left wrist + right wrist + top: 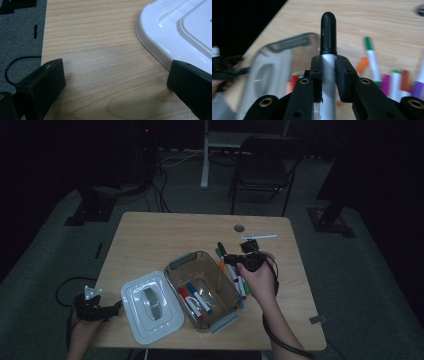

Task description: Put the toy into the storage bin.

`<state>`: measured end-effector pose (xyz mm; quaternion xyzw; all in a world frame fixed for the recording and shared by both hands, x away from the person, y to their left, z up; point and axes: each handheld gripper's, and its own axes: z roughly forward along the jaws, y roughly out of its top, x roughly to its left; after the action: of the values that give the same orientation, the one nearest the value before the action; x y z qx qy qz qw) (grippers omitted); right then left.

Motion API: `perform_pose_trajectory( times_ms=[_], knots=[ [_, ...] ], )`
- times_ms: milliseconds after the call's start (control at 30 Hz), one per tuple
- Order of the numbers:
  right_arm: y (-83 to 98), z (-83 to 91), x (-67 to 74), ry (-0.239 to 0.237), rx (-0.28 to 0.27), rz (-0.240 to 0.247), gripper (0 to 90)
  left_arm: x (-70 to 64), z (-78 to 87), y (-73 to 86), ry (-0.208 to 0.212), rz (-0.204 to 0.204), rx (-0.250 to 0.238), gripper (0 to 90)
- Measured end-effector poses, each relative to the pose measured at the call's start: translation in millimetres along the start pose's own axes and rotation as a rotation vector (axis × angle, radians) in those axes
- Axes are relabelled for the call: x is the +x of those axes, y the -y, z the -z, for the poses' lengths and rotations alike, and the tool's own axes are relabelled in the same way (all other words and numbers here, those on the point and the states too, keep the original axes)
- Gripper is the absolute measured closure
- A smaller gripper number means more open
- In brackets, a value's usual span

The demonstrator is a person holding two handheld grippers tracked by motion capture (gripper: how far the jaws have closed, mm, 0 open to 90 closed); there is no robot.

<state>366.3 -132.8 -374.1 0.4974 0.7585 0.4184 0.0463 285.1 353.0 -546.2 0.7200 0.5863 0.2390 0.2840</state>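
Container (274, 67) blurred; black-capped marker's (328, 60) lower barrel hidden behind right tongs (328, 75).

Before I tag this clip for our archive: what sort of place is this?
Probably a dim lab or studio: a small wooden table on grey carpet, a folding chair behind, dark equipment stands and cables around.

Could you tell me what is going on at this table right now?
A person is sorting markers into a clear plastic box. The right gripper is shut on a black-capped marker, held above the table near the loose markers beside the box. A red and a blue marker already lie inside. The box's white lid rests on the table to its left, and the left gripper sits open at the table's edge next to it.
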Motion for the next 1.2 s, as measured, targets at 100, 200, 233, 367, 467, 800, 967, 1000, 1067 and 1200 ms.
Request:
perform_pose_trajectory(
  times_ms=[100,200,233,367,467,800,967,1000,1067,1200],
  knots=[
    [-0.8,-9.5,19.5,-0.032,0.030,0.033,77.1,0.0,0.0,0.0,0.000,0.000,0.000,2.1],
    [0.2,-18.8,38.1,-0.063,0.056,0.072,77.1,0.0,0.1,-0.1,0.001,0.000,0.002,2.2],
    [0.7,-21.0,43.9,-0.078,0.066,0.082,77.1,0.1,0.1,-0.1,0.001,0.000,0.002,2.2],
    [3.7,-31.1,62.7,-0.113,0.097,0.113,77.1,0.1,0.1,-0.1,0.001,0.000,0.002,2.2],
    [7.5,-43.0,72.6,-0.133,0.132,0.121,77.1,0.1,0.1,-0.1,0.001,0.000,0.002,2.1],
    [23.1,-82.7,93.5,-0.132,0.224,0.143,77.1,0.0,0.0,0.0,0.000,0.000,-0.001,2.2],
    [27.9,-96.8,92.7,-0.120,0.279,0.139,77.1,0.0,0.0,0.0,0.000,0.000,0.000,2.2],
    [28.6,-99.0,92.2,-0.116,0.289,0.143,77.1,0.0,0.0,0.0,0.000,0.000,0.000,2.2],
    [29.3,-102.2,92.0,-0.114,0.307,0.142,77.1,0.0,0.0,0.0,0.000,0.000,0.000,2.2],
    [30.4,-110.7,92.6,-0.101,0.343,0.146,77.1,0.0,0.0,0.0,0.000,0.000,0.000,2.2]
  ],
)
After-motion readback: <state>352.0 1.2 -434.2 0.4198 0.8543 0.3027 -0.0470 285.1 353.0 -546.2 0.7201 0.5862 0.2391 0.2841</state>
